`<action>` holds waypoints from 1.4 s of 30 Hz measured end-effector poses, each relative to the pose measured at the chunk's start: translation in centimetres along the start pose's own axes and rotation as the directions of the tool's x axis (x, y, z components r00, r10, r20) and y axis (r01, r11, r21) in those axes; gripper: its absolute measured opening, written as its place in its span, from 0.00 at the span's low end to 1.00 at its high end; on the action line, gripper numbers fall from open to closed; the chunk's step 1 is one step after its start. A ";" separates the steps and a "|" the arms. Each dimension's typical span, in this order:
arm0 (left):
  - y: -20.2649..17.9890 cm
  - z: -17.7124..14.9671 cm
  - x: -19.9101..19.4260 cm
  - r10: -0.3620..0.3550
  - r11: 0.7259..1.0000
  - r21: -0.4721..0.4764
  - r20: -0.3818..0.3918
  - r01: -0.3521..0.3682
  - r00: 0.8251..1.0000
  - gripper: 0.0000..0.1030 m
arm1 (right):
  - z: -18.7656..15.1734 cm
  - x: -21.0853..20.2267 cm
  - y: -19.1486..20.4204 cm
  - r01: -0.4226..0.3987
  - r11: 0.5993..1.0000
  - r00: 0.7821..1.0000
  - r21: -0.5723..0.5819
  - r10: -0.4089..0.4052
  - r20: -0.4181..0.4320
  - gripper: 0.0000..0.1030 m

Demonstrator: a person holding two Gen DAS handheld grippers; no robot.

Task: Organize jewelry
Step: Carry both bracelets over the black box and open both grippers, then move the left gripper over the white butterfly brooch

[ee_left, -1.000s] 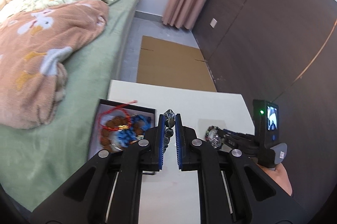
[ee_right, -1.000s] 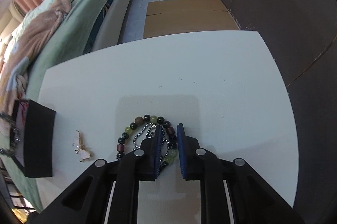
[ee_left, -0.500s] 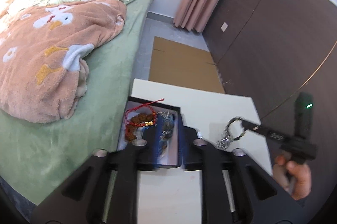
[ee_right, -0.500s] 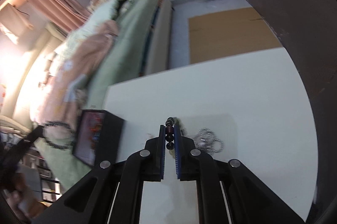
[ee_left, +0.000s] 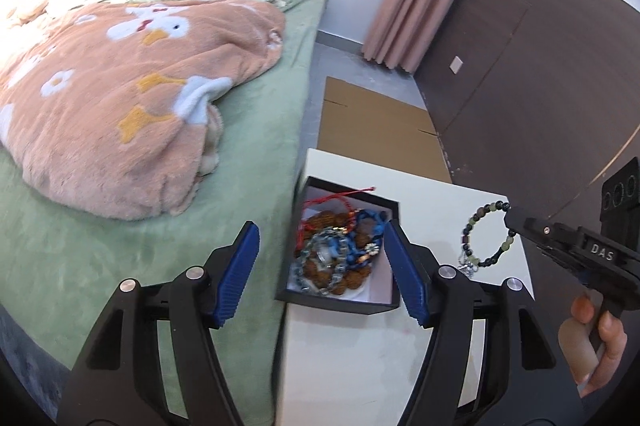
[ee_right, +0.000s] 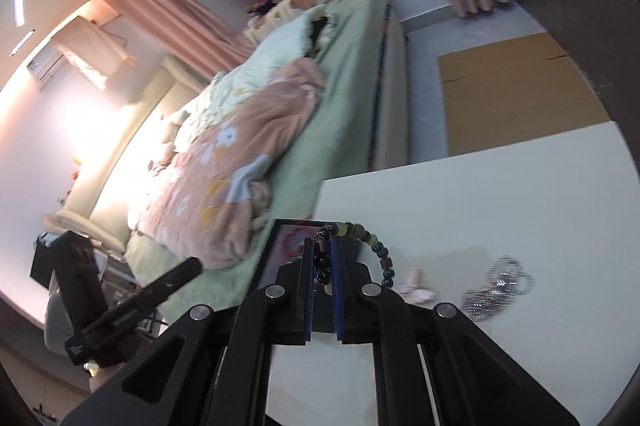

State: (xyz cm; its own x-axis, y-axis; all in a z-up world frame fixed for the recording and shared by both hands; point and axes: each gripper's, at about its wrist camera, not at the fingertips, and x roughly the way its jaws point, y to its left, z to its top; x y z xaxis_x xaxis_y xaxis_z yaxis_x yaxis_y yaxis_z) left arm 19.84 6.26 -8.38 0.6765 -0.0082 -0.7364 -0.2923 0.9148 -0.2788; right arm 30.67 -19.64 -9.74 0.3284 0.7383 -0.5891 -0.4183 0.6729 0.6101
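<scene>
A black jewelry box (ee_left: 394, 207) sits at the left edge of the white table (ee_left: 360, 358) and holds several bracelets (ee_left: 340, 246). My left gripper (ee_left: 320, 258) is open and empty, its jaws wide apart above the box. My right gripper (ee_right: 321, 250) is shut on a green and dark bead bracelet (ee_right: 372, 240), held in the air just right of the box (ee_right: 268, 258). The bracelet also shows hanging in the left wrist view (ee_left: 486, 234). A silver chain (ee_right: 498, 286) and a pale butterfly brooch (ee_right: 414, 288) lie on the table.
A bed with a green sheet (ee_left: 80, 246) and a pink blanket (ee_left: 120, 106) runs along the table's left edge. Flat cardboard (ee_left: 380, 130) lies on the floor beyond the table. A dark wall panel (ee_left: 540, 86) is on the right.
My left gripper opened wide and let its dark bead bracelet go into the box. My right gripper closed on the bead bracelet, lifted it off the table and carried it left towards the box.
</scene>
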 end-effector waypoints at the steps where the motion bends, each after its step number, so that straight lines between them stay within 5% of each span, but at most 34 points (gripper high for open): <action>1: 0.4 -0.1 -0.1 0.004 1.000 -0.006 0.001 -0.004 1.000 0.65 | 0.0 0.4 0.6 -0.009 1.000 1.000 -0.008 0.009 -0.003 0.08; 7: 2.4 -0.2 -0.5 0.022 0.999 -0.035 0.006 -0.022 1.000 0.68 | -0.3 3.0 3.8 -0.073 0.997 0.997 -0.036 0.071 -0.034 0.08; 12: 3.6 -0.2 -0.9 0.030 0.998 -0.054 0.007 -0.029 1.000 0.68 | -0.5 5.1 5.9 -0.018 0.997 0.998 -0.073 0.014 -0.055 0.13; 15: 3.9 -0.2 -1.0 0.030 0.998 -0.057 0.008 -0.029 1.000 0.68 | -0.6 5.8 5.6 -0.015 0.998 0.998 -0.053 0.011 -0.066 0.64; 33: -0.7 -0.7 1.3 -0.049 0.999 -0.008 -0.023 0.049 0.999 0.70 | -1.0 -0.2 -1.7 0.127 0.992 0.990 0.023 -0.125 -0.065 0.60; 42: -5.2 -1.1 2.9 -0.097 0.994 0.045 -0.059 0.100 0.994 0.73 | -1.2 -3.2 -5.0 0.192 0.979 0.981 0.073 -0.189 -0.046 0.81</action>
State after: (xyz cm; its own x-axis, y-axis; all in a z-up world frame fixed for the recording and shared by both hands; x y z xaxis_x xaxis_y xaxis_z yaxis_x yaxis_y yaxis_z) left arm 22.54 1.06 -9.76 0.6610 -0.1208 -0.7406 -0.1923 0.9267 -0.3228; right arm 30.69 -25.40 -11.48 0.3621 0.5948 -0.7177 -0.2844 0.8037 0.5227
